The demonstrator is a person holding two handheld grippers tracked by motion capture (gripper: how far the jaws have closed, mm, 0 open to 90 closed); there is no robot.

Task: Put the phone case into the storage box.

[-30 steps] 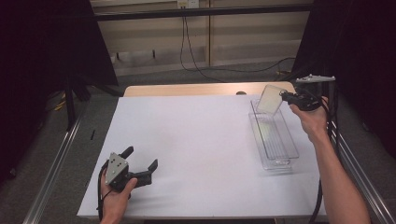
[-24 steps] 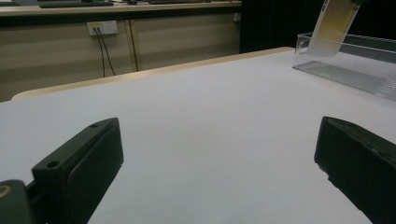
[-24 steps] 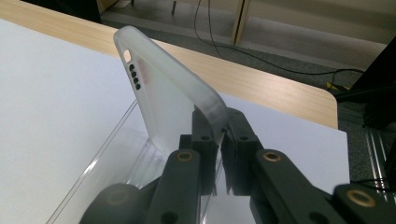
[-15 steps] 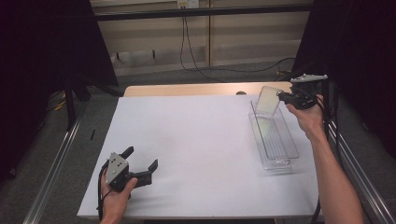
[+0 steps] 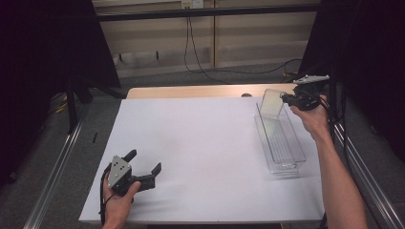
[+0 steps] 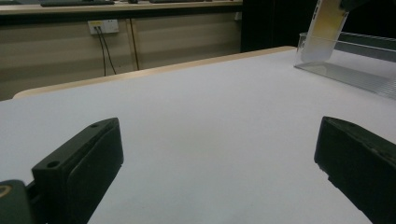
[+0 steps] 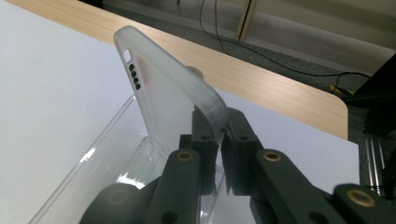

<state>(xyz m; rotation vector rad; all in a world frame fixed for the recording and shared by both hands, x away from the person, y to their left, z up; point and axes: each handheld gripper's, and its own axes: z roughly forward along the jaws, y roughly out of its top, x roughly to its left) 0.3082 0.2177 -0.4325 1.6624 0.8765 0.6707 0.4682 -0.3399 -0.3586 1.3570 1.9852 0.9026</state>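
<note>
A frosted translucent phone case stands upright over the far end of a long clear plastic tray at the table's right side. My right gripper is shut on the case's edge and holds it from the right. The left gripper rests low at the near left of the white sheet, its jaws wide open with nothing between them. From the left gripper view, the case and tray show far off at the upper right.
A white sheet covers most of the table, and a wooden strip shows along its far edge. Metal rails run along both sides. Cables lie on the floor beyond, with dark curtains at left and right.
The right gripper with the phone case has shifted slightly to the left over the tray's far end. The left gripper has kept still.
</note>
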